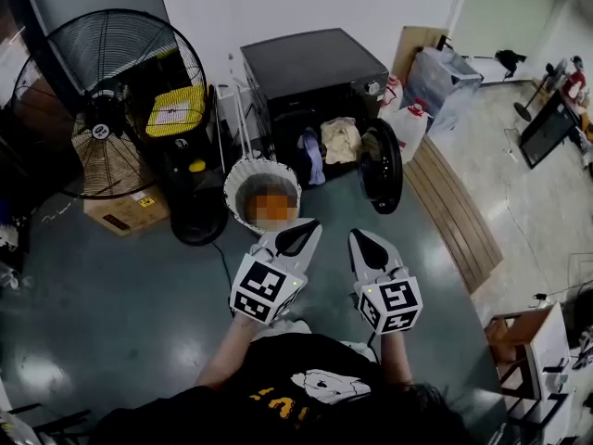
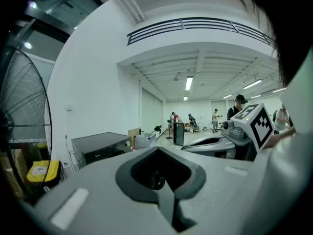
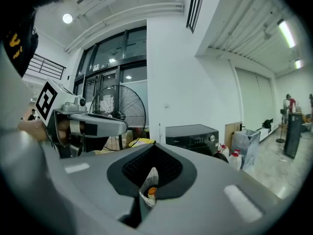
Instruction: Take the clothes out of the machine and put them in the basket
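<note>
Clothes (image 1: pixel 339 140) spill from the open mouth of the machine (image 1: pixel 310 66), with its door (image 1: pixel 383 167) swung wide. The basket (image 1: pixel 239 179) stands just in front of the machine, toward the fan (image 1: pixel 102 100). The left gripper (image 1: pixel 298 236) and right gripper (image 1: pixel 365 241) hover short of the machine, side by side, fingers together and holding nothing.

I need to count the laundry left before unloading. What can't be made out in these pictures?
Depth of the black front-loading washing machine's drum: head view, hidden behind the cream and purple clothes at its mouth.
Inside of the white ribbed plastic basket: head view, covered by a mosaic patch.
Machine's mouth: left gripper view, cut off by the left gripper's own grey body.
</note>
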`<move>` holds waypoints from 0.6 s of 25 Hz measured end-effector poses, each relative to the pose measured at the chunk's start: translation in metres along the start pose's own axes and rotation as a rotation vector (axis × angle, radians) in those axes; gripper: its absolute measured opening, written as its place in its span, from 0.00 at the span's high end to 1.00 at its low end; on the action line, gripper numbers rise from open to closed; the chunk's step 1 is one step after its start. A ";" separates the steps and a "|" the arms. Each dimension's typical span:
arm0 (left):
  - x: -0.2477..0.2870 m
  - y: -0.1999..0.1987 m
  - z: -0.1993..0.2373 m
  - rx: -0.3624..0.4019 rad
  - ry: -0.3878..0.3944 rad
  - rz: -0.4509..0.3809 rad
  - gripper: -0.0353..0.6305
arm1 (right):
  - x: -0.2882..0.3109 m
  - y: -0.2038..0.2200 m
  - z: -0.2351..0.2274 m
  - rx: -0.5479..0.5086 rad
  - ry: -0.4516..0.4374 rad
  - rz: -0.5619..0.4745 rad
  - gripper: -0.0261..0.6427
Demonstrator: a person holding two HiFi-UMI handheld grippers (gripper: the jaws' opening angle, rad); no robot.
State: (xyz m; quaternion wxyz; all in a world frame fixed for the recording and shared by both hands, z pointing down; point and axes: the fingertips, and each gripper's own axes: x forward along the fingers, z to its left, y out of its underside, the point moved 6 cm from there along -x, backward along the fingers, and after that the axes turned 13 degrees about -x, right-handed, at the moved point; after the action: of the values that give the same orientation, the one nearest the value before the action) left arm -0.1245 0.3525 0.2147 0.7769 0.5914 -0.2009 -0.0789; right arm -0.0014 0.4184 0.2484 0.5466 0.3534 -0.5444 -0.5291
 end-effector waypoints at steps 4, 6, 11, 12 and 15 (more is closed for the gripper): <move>0.003 -0.002 0.017 0.010 0.019 0.001 0.95 | 0.016 0.001 -0.001 -0.005 0.014 0.009 0.93; 0.004 0.000 0.024 0.012 0.029 0.010 0.95 | 0.023 0.000 -0.001 -0.012 0.023 0.016 0.93; 0.010 0.005 0.033 0.003 0.044 0.037 0.95 | 0.032 -0.003 -0.003 -0.030 0.028 0.035 0.93; 0.013 0.006 0.032 0.002 0.050 0.039 0.95 | 0.033 -0.003 -0.004 -0.030 0.028 0.038 0.93; 0.021 0.010 0.029 -0.003 0.062 0.050 0.95 | 0.036 0.001 -0.010 -0.026 0.029 0.047 0.93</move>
State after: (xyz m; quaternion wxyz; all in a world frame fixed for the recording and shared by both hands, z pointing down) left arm -0.1185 0.3221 0.2349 0.7854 0.5873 -0.1911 -0.0413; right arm 0.0032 0.3823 0.2554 0.5712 0.3409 -0.5376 -0.5182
